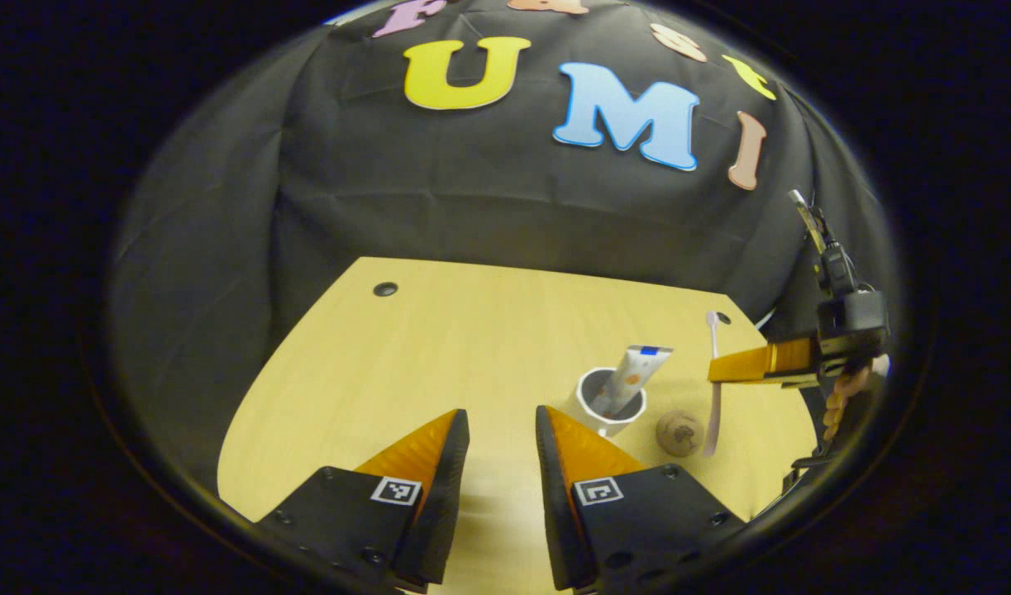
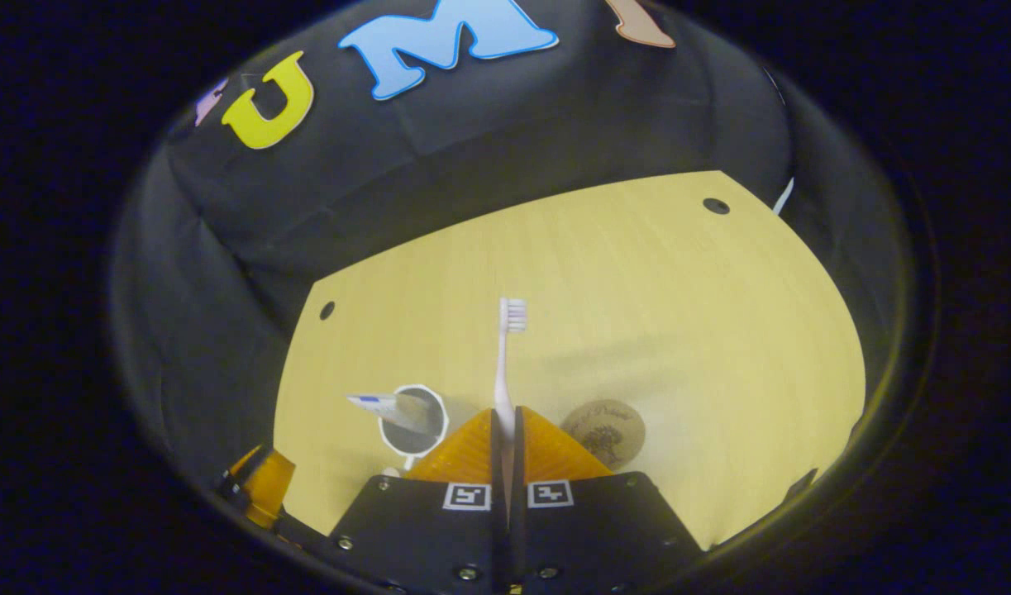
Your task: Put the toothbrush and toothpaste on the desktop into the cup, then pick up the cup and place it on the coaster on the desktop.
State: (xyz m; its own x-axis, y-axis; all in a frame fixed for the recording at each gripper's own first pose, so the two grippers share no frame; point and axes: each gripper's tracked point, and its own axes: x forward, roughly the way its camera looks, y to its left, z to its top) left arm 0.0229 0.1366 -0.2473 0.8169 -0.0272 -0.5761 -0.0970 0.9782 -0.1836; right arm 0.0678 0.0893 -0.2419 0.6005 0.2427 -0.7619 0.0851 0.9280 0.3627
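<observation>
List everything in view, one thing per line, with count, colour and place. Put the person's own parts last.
Desk: one, light wood, in front of the black cloth wall.
Cup: one, white, standing on the desk.
Toothpaste: one, white tube with blue end, leaning in the cup.
Toothbrush: one, pale pink, held above the desk.
Coaster: one, brown cork, round, on the desk beside the cup.
Left gripper: one, open, holding nothing.
Right gripper: one, shut on the toothbrush.
Hand: one, behind the right gripper.

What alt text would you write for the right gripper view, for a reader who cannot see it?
The right gripper, jaws closed on a toothbrush, holds it above a wooden desktop. A white cup with toothpaste stands left, a round coaster right.
</observation>
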